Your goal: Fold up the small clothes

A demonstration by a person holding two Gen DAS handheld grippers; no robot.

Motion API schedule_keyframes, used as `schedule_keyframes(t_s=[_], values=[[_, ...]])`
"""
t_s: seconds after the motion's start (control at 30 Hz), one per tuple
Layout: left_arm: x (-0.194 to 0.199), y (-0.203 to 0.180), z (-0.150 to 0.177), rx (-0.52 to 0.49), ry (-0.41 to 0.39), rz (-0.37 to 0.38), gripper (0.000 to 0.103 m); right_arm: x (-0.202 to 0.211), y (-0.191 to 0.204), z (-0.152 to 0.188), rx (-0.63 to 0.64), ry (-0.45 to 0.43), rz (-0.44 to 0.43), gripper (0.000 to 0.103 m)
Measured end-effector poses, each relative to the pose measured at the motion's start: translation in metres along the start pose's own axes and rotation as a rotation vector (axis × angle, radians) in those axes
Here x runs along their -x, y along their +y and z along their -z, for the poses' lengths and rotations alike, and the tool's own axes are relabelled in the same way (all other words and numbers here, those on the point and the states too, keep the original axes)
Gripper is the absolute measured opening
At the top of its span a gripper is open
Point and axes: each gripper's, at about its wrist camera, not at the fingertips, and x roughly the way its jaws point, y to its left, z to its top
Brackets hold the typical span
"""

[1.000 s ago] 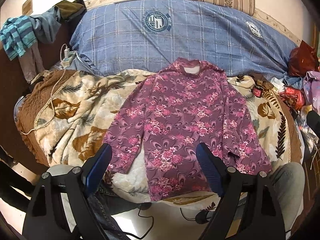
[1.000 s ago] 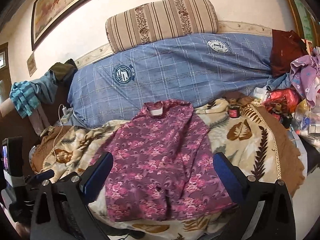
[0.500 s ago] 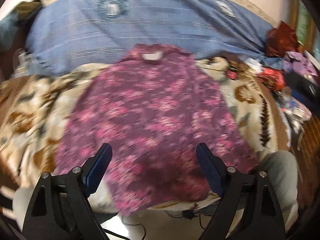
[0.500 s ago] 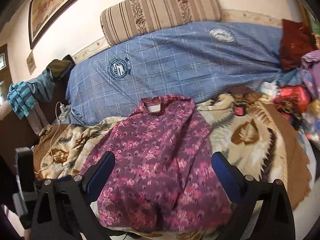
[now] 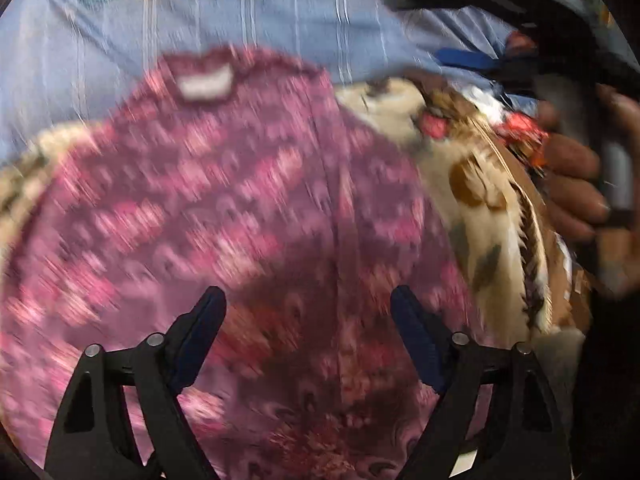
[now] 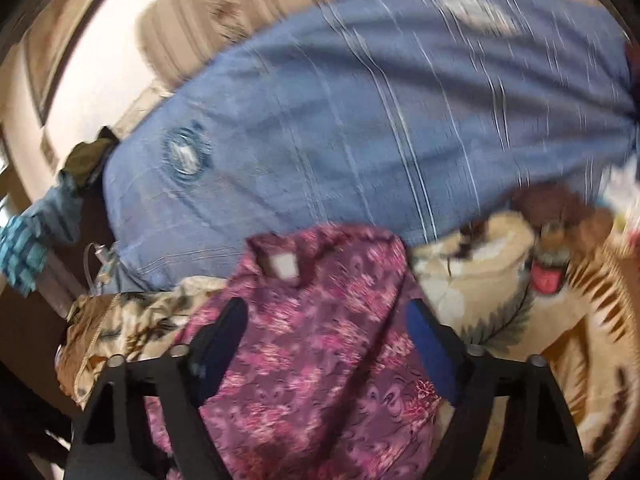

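Note:
A purple floral long-sleeved top [image 5: 224, 208] lies spread flat on a cream leaf-patterned blanket [image 5: 472, 184], collar and white label toward the far side. My left gripper [image 5: 308, 308] is open and empty, just above the top's lower middle. My right gripper [image 6: 326, 320] is open and empty over the top [image 6: 320, 344], below the collar. In the left wrist view the right gripper's body and the hand holding it [image 5: 576, 184] show at the right edge. Both views are motion-blurred.
A large blue checked bolster [image 6: 360, 112] lies behind the top, with a striped pillow [image 6: 224, 12] above it. A small red-lidded jar [image 6: 546, 276] sits on the blanket to the right. Clothes [image 6: 24, 248] hang at the left.
Both grippers have moved forward and down toward the top, which now fills much more of each view. The right gripper and hand have come into the left wrist view.

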Motion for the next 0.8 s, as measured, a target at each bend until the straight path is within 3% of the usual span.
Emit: schedule_keyframes(t_s=[0.13, 0.2, 0.23, 0.27, 0.43, 0.53, 0.57, 0.6, 0.67, 0.8], values=[[-0.017, -0.008, 0.01, -0.029, 0.066, 0.049, 0.074, -0.042, -0.025, 0.02, -0.026, 0.111, -0.015, 0.064], [-0.022, -0.011, 0.013, -0.055, 0.084, 0.026, 0.045, -0.053, -0.035, 0.025, -0.052, 0.153, -0.055, 0.064], [-0.024, -0.009, 0.013, -0.04, 0.094, 0.042, 0.035, -0.055, -0.036, 0.027, -0.052, 0.161, -0.06, 0.064], [-0.024, -0.005, 0.014, -0.015, 0.106, 0.072, 0.018, -0.059, -0.037, 0.029, -0.047, 0.173, -0.059, 0.065], [-0.013, 0.005, 0.015, 0.054, 0.112, 0.143, 0.008, -0.086, -0.037, 0.041, -0.059, 0.264, -0.078, 0.063], [-0.003, 0.012, 0.013, 0.086, 0.102, 0.174, 0.002, -0.109, -0.033, 0.04, -0.102, 0.314, -0.099, 0.054], [-0.001, 0.014, 0.013, 0.086, 0.1, 0.171, 0.001, -0.121, -0.029, 0.038, -0.112, 0.343, -0.102, 0.041], [0.001, 0.017, 0.014, 0.092, 0.095, 0.171, 0.001, -0.13, -0.025, 0.037, -0.108, 0.365, -0.097, 0.009], [0.012, 0.025, 0.013, 0.125, 0.081, 0.189, 0.001, -0.142, -0.017, 0.03, -0.099, 0.409, -0.042, 0.002], [0.042, 0.041, 0.011, 0.134, 0.042, 0.189, 0.001, -0.127, 0.019, 0.012, -0.046, 0.35, -0.068, 0.002]])
